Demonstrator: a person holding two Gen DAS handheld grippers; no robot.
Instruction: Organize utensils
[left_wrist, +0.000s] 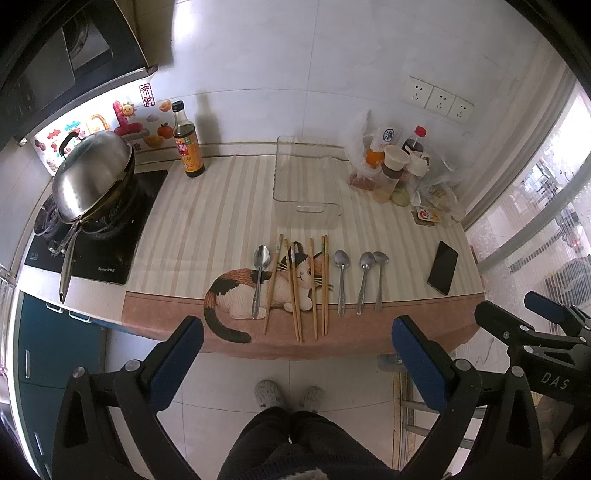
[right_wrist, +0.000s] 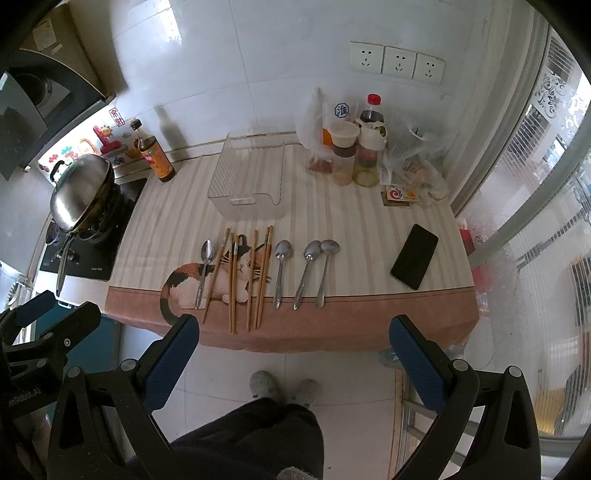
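I am holding the left gripper (left_wrist: 297, 347) back off the counter edge, blue-padded fingers (left_wrist: 179, 363) spread wide, nothing between them. I am keeping the right gripper (right_wrist: 295, 347) the same way: fingers (right_wrist: 419, 363) released, empty, hanging over the floor short of the cloth.

Step in hand, as I am judging it: the very start. Nothing is being lifted yet.

Utensils are lying in a row on the striped cat-print tablecloth (left_wrist: 207, 221), handles toward me:
- one steel spoon at the left end (left_wrist: 259, 277), resting on the cat picture
- light wooden chopsticks (left_wrist: 295, 288), several sticks roughly parallel, some touching or crossing
- three more steel spoons (right_wrist: 306, 273) to their right, the last two nearly touching at the bowls

Container: a clear rectangular plastic bin (left_wrist: 304, 184) is sitting just behind the row. It is looking empty.

Next move, I am reckoning: reach forward over the edge, descend on one thin handle, pinch low against the cloth. The chopsticks are likely to roll.

A black phone (right_wrist: 413, 256) is lying well apart to the right.
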